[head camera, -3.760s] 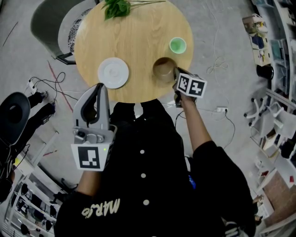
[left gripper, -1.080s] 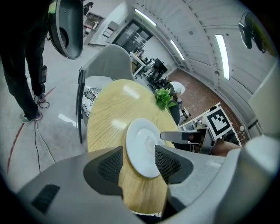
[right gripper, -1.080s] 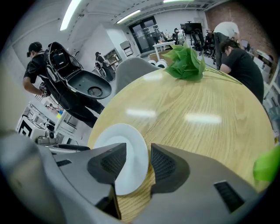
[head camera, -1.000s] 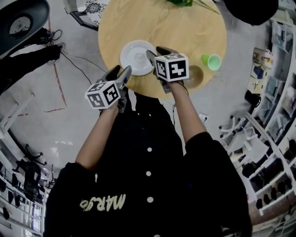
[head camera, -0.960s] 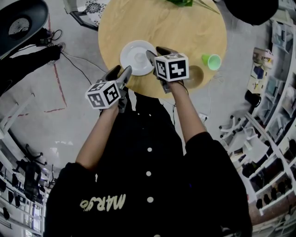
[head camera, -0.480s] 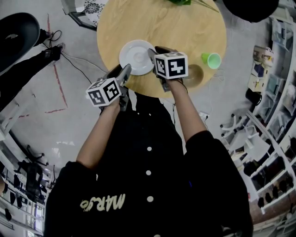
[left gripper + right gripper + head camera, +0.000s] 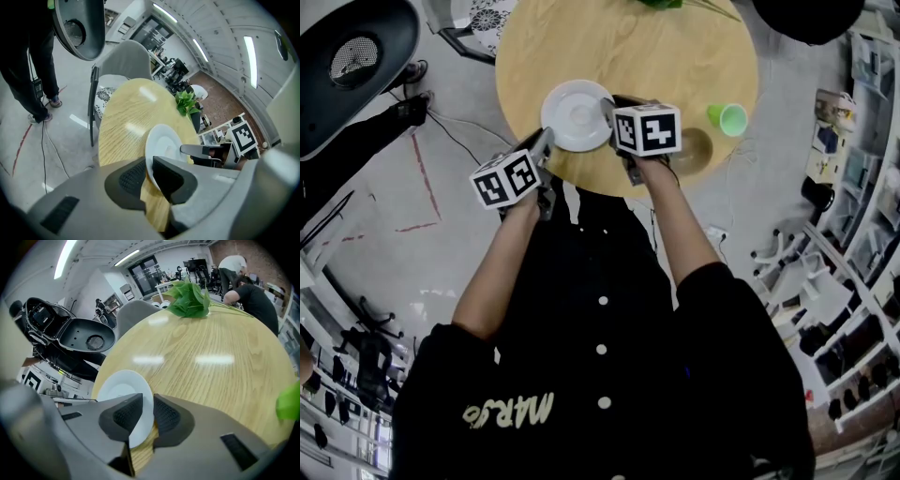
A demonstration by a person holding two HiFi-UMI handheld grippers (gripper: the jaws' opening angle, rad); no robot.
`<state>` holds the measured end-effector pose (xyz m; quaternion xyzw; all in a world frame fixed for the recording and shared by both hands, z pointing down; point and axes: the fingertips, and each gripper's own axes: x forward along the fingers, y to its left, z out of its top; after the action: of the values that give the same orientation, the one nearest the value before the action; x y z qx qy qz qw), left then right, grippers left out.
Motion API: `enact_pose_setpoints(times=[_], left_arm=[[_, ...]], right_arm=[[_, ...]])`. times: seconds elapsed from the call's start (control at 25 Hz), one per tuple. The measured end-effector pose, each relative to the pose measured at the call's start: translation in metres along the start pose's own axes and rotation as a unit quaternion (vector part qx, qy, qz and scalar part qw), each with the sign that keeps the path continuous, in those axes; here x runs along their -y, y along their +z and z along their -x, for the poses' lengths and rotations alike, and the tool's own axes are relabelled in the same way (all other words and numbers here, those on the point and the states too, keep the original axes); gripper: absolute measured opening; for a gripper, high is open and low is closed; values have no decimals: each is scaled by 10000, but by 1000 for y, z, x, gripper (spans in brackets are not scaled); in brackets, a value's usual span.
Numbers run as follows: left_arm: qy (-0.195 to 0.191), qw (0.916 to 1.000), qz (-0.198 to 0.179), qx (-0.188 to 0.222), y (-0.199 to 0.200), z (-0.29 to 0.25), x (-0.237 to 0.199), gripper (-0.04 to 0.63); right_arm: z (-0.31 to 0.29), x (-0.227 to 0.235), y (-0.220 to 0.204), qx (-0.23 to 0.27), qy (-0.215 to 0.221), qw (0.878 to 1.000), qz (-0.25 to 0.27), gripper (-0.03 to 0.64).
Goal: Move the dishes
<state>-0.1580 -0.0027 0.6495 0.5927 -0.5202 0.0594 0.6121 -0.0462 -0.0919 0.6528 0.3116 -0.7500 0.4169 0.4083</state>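
**Two grippers clamped on one white plate (image 7: 577, 114)**

Both grippers are closed on the same plate, one at each side of it. The plate is carried by a round wooden bench (image 7: 628, 56) and is found close to the bench edge nearest the person. Whether the plate is resting flat or is raised a little cannot be told.

The left gripper (image 7: 149, 174) is set at the plate's lower left, as seen from the head view. Its jaws have just been closing, and the plate's thin rim is now pinched between the two dark ribbed pads, with only that rim between them. The marker cube of this gripper is held just off the plate, over the floor.

The right gripper (image 7: 147, 417) is set at the plate's right side. Its jaws have also just been closing, and the rim there is gripped between its pads in the same way. Its marker cube is seen just right of the plate.

A brown bowl (image 7: 694, 150) is placed to the right of the plate, partly hidden behind the right gripper. A green cup (image 7: 731, 119) is stood farther to the right of the plate, well apart from it. A green plant (image 7: 190, 298) is laid beyond the plate on the far side. A grey chair (image 7: 122, 61) is stood beyond the plate to the left.
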Motion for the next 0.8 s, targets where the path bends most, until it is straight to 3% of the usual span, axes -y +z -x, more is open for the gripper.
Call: enact_pose_setpoints(times=[0.2, 0.52, 0.8], left_arm=[[22, 9999, 29, -109, 5, 8, 2, 46], [-31, 9963, -647, -566, 10, 14, 19, 46], [-71, 9890, -1141, -937, -3, 6, 42, 46]], right_arm=[[10, -6, -4, 159, 19, 9996, -214, 69], [39, -5, -29, 661, -187, 9920, -1055, 64], [71, 12, -57, 1105, -488, 9769, -1764, 63]])
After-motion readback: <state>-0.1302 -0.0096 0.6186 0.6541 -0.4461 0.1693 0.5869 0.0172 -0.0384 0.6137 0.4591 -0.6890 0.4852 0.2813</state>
